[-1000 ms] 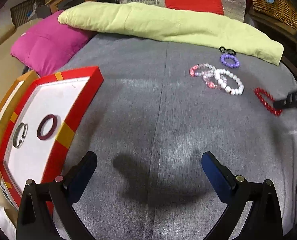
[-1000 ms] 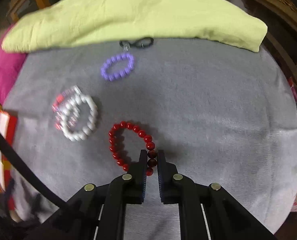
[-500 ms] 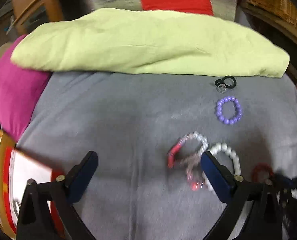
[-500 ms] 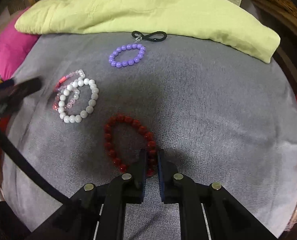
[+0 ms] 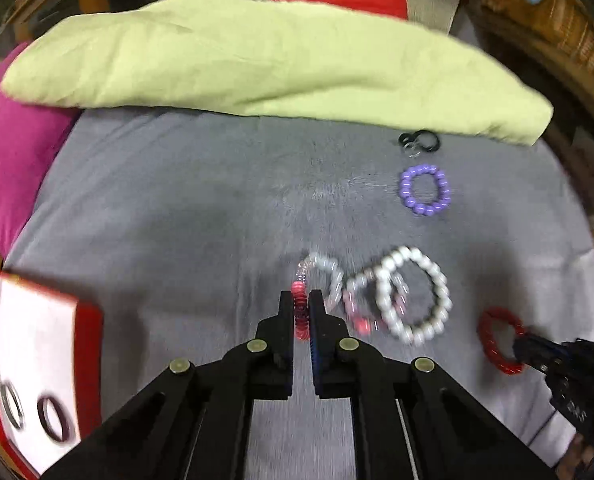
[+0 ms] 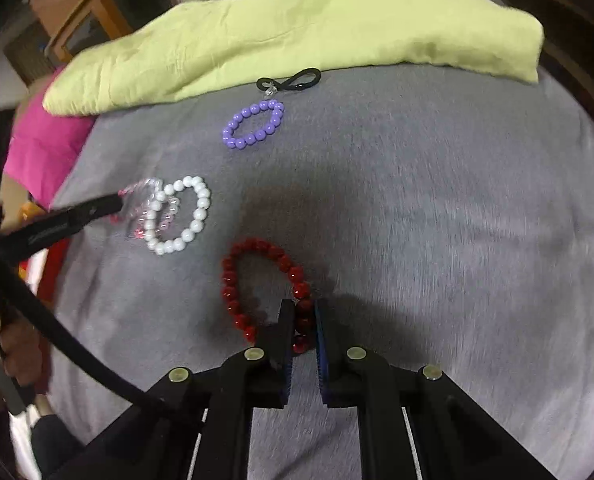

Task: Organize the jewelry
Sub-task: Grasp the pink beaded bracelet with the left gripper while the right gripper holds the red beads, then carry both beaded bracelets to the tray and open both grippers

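Observation:
My left gripper [image 5: 301,300] is shut on a pink-and-clear spiral bracelet [image 5: 323,276] on the grey cushion; it also shows in the right wrist view [image 6: 149,200]. A white bead bracelet [image 5: 415,292] lies against it, seen too in the right wrist view [image 6: 181,216]. My right gripper [image 6: 300,312] is shut on a red bead bracelet [image 6: 257,280], which the left wrist view shows at the right [image 5: 497,340]. A purple bead bracelet [image 6: 253,124] and a black hair tie [image 6: 289,82] lie farther back.
A red-rimmed white tray [image 5: 37,340] with two rings [image 5: 53,424] sits at the left. A lime-green cushion [image 5: 257,60] and a magenta pillow [image 5: 9,160] border the grey surface. A wicker basket [image 5: 557,12] stands at the back right.
My left gripper swung right from the tray to the bracelets and shut on the spiral bracelet. My right gripper stayed shut on the red bracelet.

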